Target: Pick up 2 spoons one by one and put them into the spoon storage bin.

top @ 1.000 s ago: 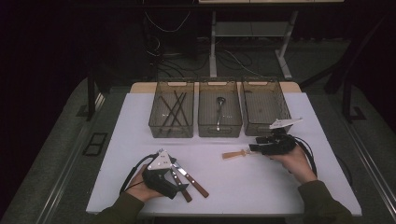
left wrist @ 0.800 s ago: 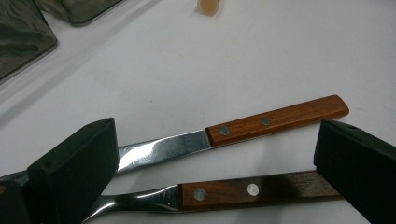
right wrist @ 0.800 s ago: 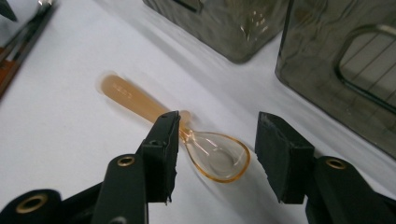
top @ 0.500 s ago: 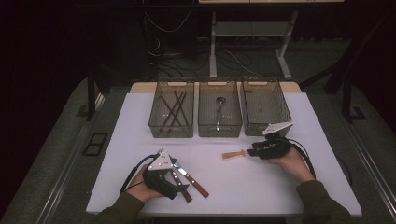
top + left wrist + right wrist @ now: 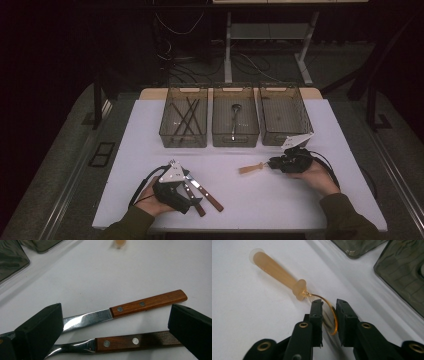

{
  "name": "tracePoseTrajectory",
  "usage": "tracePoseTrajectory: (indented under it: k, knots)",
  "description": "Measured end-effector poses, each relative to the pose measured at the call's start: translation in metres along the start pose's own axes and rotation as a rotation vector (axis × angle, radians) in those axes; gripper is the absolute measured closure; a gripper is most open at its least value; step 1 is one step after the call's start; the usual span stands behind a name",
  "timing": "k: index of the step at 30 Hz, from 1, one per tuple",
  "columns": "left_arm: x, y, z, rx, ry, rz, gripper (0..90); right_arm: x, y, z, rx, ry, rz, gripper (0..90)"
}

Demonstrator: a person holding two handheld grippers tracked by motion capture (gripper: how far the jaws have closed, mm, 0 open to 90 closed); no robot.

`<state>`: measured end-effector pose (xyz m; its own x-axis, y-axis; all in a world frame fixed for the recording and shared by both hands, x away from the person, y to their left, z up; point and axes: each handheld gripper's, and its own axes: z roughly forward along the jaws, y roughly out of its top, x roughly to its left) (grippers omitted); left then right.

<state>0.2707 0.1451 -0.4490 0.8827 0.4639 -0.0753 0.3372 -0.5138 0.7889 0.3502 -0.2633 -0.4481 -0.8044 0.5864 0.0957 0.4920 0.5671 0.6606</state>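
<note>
A spoon with a pale tan handle (image 5: pixel 251 168) (image 5: pixel 277 272) lies on the white table, its gold-rimmed bowl (image 5: pixel 333 319) pointing right. My right gripper (image 5: pixel 273 163) (image 5: pixel 329 305) lies low on the table at the right. Its jaws have just been closing, and now both pads press on the bowl's rim. At the front left my left gripper (image 5: pixel 199 199) (image 5: pixel 116 315) stands wide open. A wooden-handled knife (image 5: pixel 148 303) (image 5: pixel 206 191) and a darker-handled utensil (image 5: pixel 135 341) lie side by side between its jaws, untouched.
Three clear bins stand in a row at the back: the left one (image 5: pixel 183 141) holds several dark sticks, the middle one (image 5: pixel 235 141) a metal spoon, and nothing shows in the right one (image 5: pixel 285 140). The table's front edge runs just below both hands.
The right gripper has edged left to the spoon and its jaws have narrowed around the bowl. The left gripper and both wooden-handled utensils have not moved.
</note>
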Motion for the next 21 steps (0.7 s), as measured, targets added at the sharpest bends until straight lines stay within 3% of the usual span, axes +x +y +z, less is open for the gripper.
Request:
tracePoseTrajectory:
  k: [9,16,21]
  knots:
    - [-0.0002,-0.0002,-0.0003,-0.009,0.007,0.002,0.0,0.0003,-0.0017,-0.0017,0.005,0.009,-0.016,82.2]
    - [0.0006,-0.0005,-0.0015,-0.02,0.014,-0.01,0.0,-0.0014,-0.0031,-0.0036,-0.003,0.03,0.014,83.4]
    - [0.0006,-0.0005,-0.0016,-0.017,0.015,-0.005,0.0,-0.0019,-0.003,-0.0076,-0.014,0.013,0.027,83.5]
